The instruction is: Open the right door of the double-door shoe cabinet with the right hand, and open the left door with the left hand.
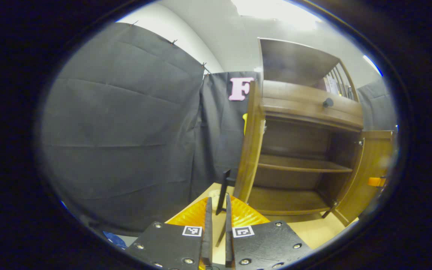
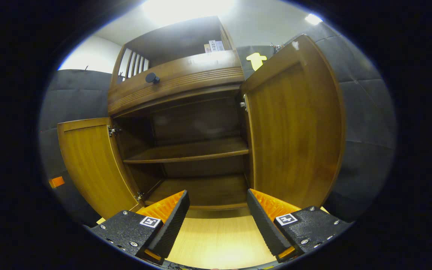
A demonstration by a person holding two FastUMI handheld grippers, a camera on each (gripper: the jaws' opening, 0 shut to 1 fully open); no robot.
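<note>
The brown wooden shoe cabinet (image 1: 306,108) (image 2: 186,86) stands with both doors swung out and its shelves bare. In the left gripper view the left door (image 1: 251,142) is seen edge-on, and its black bar handle (image 1: 223,187) runs down between my fingers. My left gripper (image 1: 218,200) is shut on that handle. The right door (image 1: 373,165) hangs open on the far side. In the right gripper view the right door (image 2: 294,123) is wide open just right of me. My right gripper (image 2: 218,195) is open and holds nothing, in front of the bottom shelf (image 2: 201,189).
A drawer with a round black knob (image 1: 327,102) (image 2: 152,78) sits above the open compartment, under an upper shelf with slats. Black cloth walls (image 1: 126,131) close in the sides. The cabinet stands on a pale wooden surface (image 2: 219,236). An orange part of the other gripper (image 1: 375,182) shows past the right door.
</note>
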